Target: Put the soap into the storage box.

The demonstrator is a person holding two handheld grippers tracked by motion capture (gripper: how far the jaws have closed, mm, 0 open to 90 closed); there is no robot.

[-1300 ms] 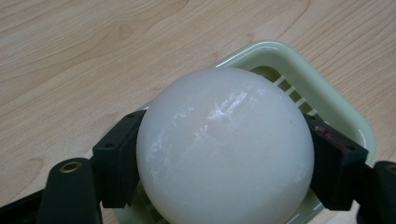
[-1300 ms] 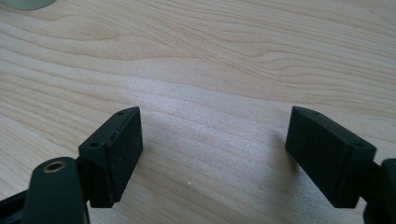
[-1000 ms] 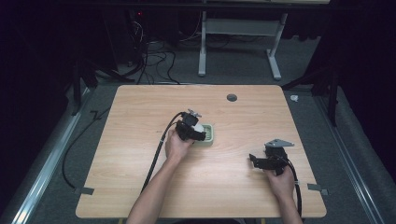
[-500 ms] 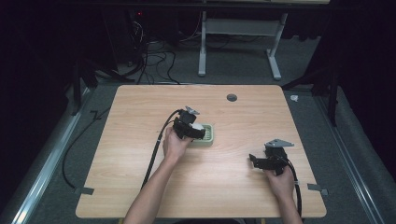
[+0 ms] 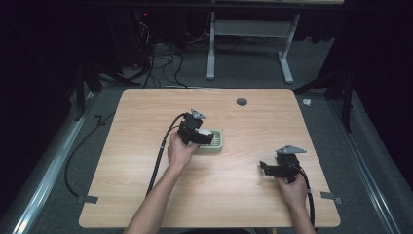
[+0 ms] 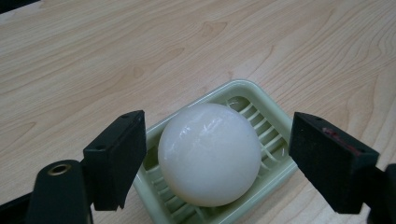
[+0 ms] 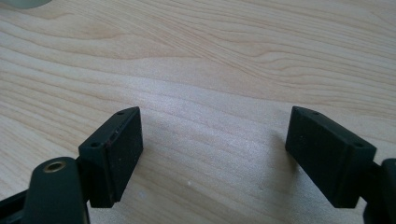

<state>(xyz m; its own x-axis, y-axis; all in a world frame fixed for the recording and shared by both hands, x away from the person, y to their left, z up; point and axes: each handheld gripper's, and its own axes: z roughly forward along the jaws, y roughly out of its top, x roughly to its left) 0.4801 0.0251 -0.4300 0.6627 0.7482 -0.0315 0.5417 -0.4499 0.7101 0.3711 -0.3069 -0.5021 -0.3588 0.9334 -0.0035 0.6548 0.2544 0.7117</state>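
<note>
Wood-grained tabletop (image 5: 146, 126) is spread across the high view, with the pale green slatted dish (image 5: 217, 145) set near its middle. In that dish a glossy white ball-shaped thing (image 6: 209, 154) is seated on the slats; whether it is soap, an egg or a plain ball cannot be told. The left gripper (image 6: 217, 158) is held just above the dish, and its jaws have just been opening: they are now parted on either side of the white ball, with a clear gap at each pad, so nothing is pinched. The right gripper (image 7: 212, 158) is parked well apart, toward the near right of the table, its jaws spread wide over bare wood and nothing between them.

Risk is judged to sit with that ball: it is round and slick, it is perched high on the slats, and a nudge from a jaw pad on the way out could roll it over the low rim. The light dish could be dragged along too.

The dish's near edge is cut off in the left gripper view, and in the high view much of the dish is covered by the gripper body.
</note>
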